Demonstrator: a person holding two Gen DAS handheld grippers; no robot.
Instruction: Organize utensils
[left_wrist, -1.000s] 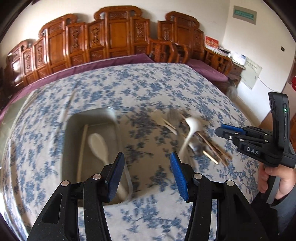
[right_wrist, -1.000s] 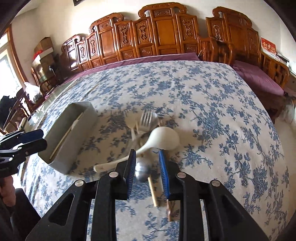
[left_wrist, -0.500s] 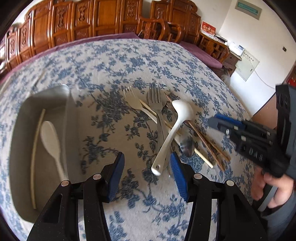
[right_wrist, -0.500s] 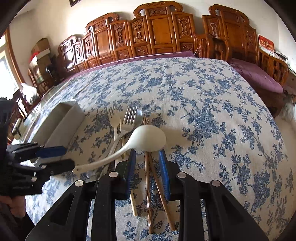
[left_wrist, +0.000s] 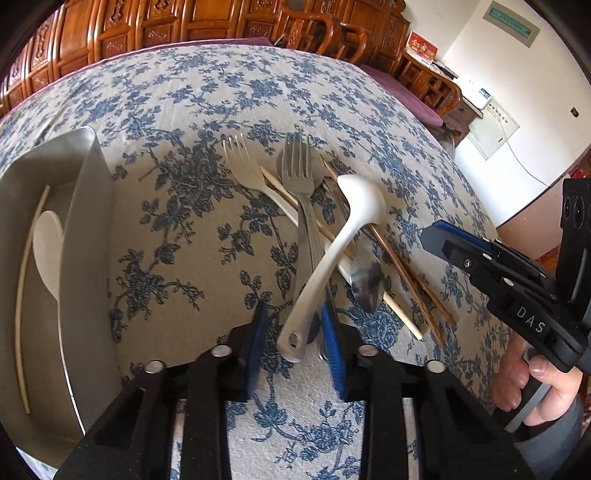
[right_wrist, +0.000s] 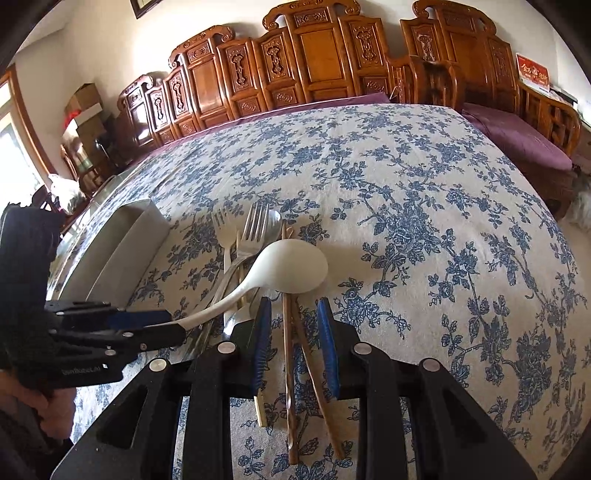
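Down onto the heap of cutlery the left gripper (left_wrist: 295, 332) has been dropping since a second ago, its jaws just closing around the white ladle's (left_wrist: 334, 254) handle end, seemingly touching it. Lying on the flowered tablecloth (right_wrist: 424, 184), right of the metal tray (left_wrist: 86, 258), the ladle is crossing a steel fork (left_wrist: 299, 184). Half-open, the right gripper (right_wrist: 293, 343) is straddling two brown chopsticks (right_wrist: 295, 350), gripping nothing.

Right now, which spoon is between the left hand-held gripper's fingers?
The white ladle-style spoon from the pile, its handle between the left hand-held gripper fingers; the other white spoon lies in the tray.
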